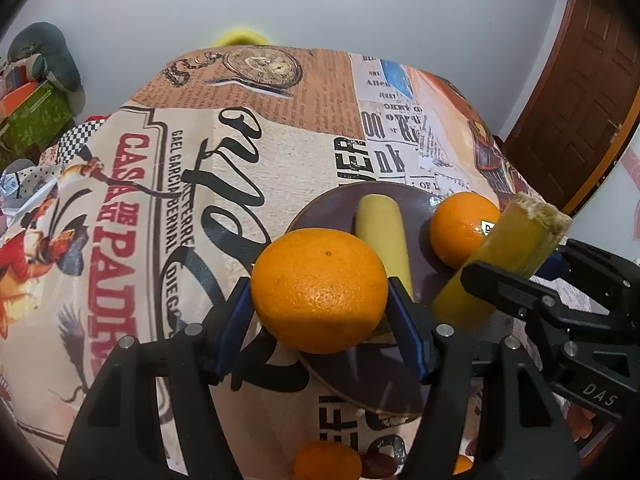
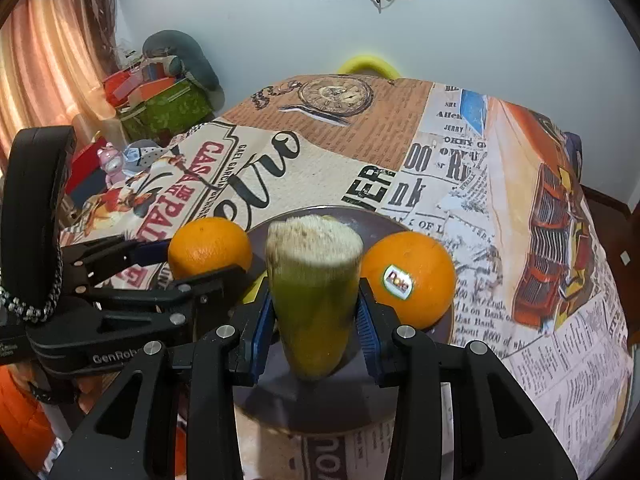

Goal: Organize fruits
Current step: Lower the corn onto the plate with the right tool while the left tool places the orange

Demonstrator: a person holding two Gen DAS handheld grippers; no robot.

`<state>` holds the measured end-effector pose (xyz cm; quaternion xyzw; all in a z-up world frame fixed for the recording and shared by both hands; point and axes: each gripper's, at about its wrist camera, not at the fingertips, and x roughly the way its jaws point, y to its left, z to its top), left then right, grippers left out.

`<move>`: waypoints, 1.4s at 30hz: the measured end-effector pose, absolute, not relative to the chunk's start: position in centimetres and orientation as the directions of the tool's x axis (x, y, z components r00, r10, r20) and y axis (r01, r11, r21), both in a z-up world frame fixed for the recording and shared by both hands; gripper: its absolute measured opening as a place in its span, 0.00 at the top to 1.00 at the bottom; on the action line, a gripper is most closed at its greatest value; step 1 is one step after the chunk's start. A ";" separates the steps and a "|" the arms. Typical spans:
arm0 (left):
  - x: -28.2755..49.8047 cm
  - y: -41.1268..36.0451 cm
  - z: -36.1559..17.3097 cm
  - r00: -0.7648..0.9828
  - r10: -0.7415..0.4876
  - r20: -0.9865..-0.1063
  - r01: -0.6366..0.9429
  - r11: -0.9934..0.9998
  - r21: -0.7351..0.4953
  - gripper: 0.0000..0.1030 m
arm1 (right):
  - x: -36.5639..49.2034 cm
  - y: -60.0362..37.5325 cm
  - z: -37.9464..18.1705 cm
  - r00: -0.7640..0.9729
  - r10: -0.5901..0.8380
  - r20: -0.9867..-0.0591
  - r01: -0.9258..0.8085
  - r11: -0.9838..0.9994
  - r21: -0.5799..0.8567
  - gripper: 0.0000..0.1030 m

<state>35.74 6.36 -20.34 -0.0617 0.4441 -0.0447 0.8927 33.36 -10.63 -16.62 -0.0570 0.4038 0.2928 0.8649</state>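
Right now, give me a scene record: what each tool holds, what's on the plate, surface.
left tool: shut on plain orange, held over plate edge
right tool: shut on yellow-green cane piece, cut end facing away from the camera
plate: dark, round; holds stickered orange and a second yellow cane piece
surface: table under newspaper-print cloth

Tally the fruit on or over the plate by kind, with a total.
Oranges: 2, one in the left hand-held gripper, one with a sticker on the plate.
Yellow stalk pieces: 2, one on the plate, one in the right hand-held gripper.
Total: 4
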 end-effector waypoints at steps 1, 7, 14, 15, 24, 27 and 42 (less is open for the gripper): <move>36.0 6.4 -20.5 0.595 -0.140 -0.792 0.025 0.987 -0.156 0.37 | 33.5 -10.6 -16.6 0.503 0.460 -0.732 -0.551 0.823 0.138 0.66; 36.5 6.6 -21.0 0.572 -0.155 -0.806 0.018 0.984 -0.176 0.37 | 34.1 -10.8 -16.7 0.505 0.468 -0.725 -0.545 0.824 0.152 0.65; 36.3 6.0 -20.7 0.567 -0.144 -0.811 0.031 0.988 -0.153 0.37 | 34.6 -11.2 -16.4 0.519 0.454 -0.724 -0.525 0.838 0.150 0.63; 36.2 6.0 -20.7 0.567 -0.144 -0.811 0.029 0.987 -0.155 0.37 | 34.6 -11.3 -16.3 0.524 0.454 -0.721 -0.523 0.839 0.148 0.62; 34.7 6.8 -18.5 0.619 -0.143 -0.772 0.010 0.985 -0.174 0.35 | 34.0 -12.0 -14.9 0.548 0.453 -0.703 -0.519 0.843 0.138 0.59; 33.8 7.1 -18.0 0.629 -0.124 -0.768 0.002 0.987 -0.158 0.35 | 33.4 -12.0 -14.7 0.552 0.444 -0.705 -0.521 0.845 0.124 0.59; 27.3 7.7 -15.6 0.656 -0.060 -0.753 -0.011 0.996 -0.089 0.35 | 27.7 -12.4 -13.4 0.566 0.420 -0.710 -0.554 0.831 0.050 0.53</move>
